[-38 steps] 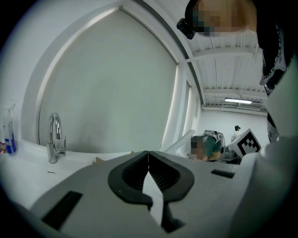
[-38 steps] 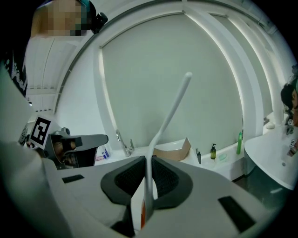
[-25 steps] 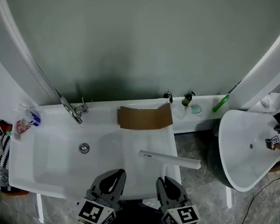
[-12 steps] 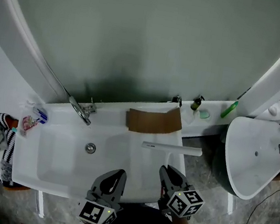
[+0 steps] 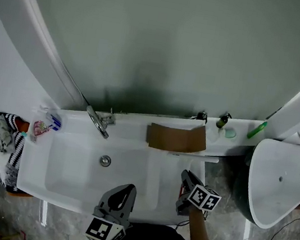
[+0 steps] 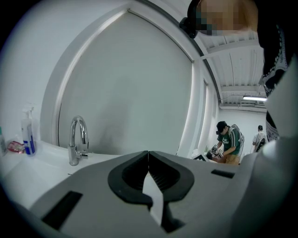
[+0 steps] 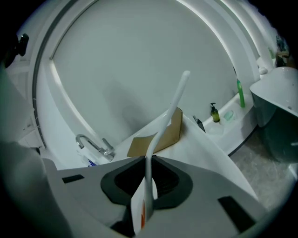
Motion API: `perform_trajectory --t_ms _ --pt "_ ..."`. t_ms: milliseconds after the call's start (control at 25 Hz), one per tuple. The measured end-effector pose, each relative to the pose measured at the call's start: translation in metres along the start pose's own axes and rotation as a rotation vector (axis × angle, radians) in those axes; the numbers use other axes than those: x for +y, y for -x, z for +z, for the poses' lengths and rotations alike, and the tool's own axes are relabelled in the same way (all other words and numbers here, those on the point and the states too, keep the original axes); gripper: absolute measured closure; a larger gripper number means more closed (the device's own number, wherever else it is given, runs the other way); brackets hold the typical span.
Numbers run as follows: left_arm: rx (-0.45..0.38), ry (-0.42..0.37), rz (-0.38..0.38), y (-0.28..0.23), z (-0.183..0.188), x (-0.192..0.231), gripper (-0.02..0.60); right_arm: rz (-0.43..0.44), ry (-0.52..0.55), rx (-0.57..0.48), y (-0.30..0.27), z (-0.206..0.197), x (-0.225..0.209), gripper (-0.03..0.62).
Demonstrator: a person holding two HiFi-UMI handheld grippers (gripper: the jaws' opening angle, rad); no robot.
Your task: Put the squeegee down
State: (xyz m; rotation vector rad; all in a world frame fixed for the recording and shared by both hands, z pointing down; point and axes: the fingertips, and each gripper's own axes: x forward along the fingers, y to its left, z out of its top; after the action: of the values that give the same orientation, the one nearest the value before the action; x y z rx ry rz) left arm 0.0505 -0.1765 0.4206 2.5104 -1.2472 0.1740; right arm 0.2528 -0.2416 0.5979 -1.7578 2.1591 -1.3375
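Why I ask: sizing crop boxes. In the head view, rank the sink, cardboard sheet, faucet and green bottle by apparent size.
1. sink
2. cardboard sheet
3. faucet and green bottle: too alike to rank

White washbasin counter [image 5: 61, 171] bears a cardboard piece [image 5: 176, 139].

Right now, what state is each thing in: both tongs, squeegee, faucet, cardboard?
squeegee: clamped by its handle, not released.
right tongs: shut on the squeegee.
left tongs: shut, nothing between them.
faucet: no water running that I can see.
cardboard: lying on the sink top by the back ledge.
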Motion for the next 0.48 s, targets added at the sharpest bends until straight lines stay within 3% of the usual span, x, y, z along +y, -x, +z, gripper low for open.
perform_trajectory --t_ms 320,480 --pt "-0.002 0.016 0.018 -0.018 0.004 0.009 0.575 -0.031 -0.153 0.034 -0.017 -0.007 -0.042 0.537" --pt "0.005 0.025 0.030 -0.023 0.003 0.014 0.575 -0.052 -0.147 0.050 -0.019 -0.009 -0.050 0.536"
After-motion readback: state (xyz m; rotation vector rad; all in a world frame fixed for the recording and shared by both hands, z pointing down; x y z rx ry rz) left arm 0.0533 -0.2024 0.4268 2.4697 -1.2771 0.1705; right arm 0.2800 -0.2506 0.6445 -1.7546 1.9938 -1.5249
